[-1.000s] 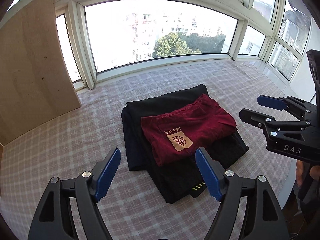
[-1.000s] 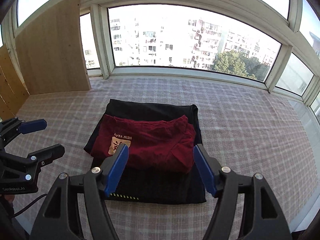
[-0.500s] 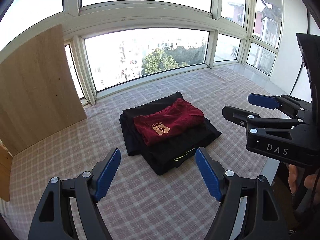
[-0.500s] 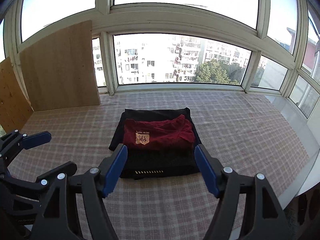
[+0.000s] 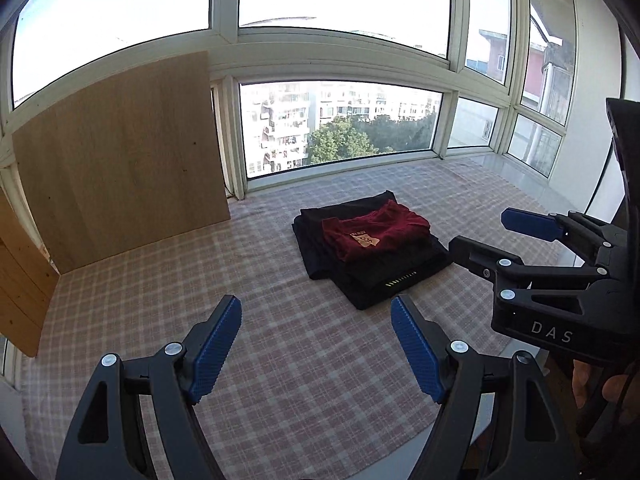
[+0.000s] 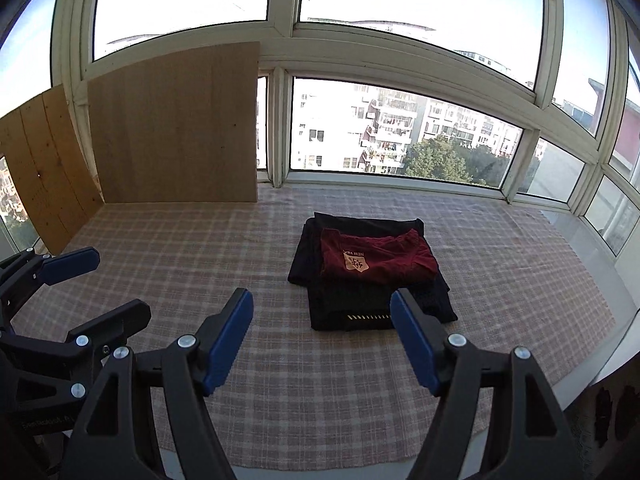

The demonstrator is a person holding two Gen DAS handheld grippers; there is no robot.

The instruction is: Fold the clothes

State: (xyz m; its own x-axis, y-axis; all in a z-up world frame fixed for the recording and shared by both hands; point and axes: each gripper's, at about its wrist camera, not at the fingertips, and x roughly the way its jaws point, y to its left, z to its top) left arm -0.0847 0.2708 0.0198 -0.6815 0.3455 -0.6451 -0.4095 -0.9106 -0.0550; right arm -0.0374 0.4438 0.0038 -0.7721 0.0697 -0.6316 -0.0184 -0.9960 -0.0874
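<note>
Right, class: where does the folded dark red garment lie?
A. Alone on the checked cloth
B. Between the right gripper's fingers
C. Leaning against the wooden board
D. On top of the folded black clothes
D: the dark red garment lies flat on the black clothes, and both grippers are open and hold nothing.
</note>
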